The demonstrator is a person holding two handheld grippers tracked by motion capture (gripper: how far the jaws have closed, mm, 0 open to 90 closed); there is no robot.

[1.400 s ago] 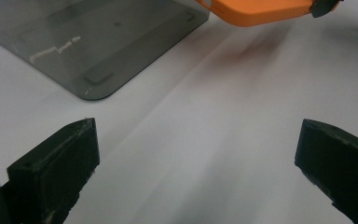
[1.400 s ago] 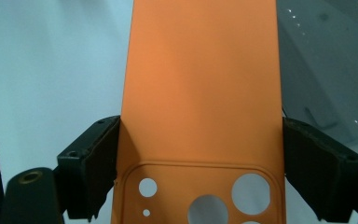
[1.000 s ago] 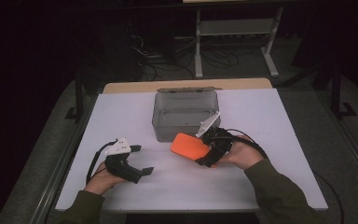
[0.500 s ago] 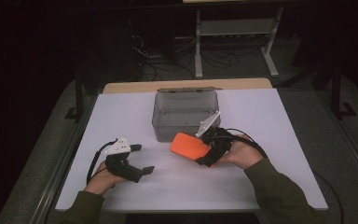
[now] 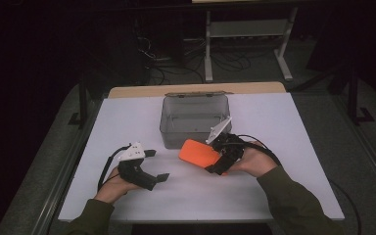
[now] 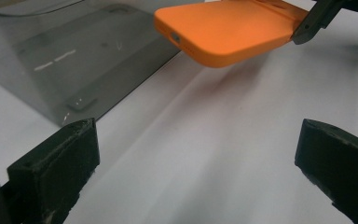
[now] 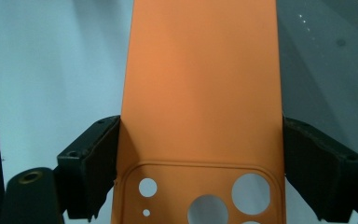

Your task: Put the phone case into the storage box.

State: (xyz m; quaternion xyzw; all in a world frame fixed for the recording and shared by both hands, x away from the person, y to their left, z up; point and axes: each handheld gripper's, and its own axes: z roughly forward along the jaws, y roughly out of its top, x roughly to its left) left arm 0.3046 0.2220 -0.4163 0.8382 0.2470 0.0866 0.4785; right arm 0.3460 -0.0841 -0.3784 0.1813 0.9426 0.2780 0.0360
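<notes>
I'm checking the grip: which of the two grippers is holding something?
The right gripper: its jaws clamp the orange phone case by its edges. The left gripper is open, empty.

An orange phone case (image 5: pixel 199 154) with round camera holes hangs tilted above the desk (image 5: pixel 284 127), just before the box (image 5: pixel 194 120).

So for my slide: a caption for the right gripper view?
Right gripper clamping an orange phone case by its camera-cutout end.

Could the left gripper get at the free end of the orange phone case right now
Probably yes. The left gripper is open, and bare table lies between it and the orange phone case, which the right gripper holds lifted by its far end.
</notes>
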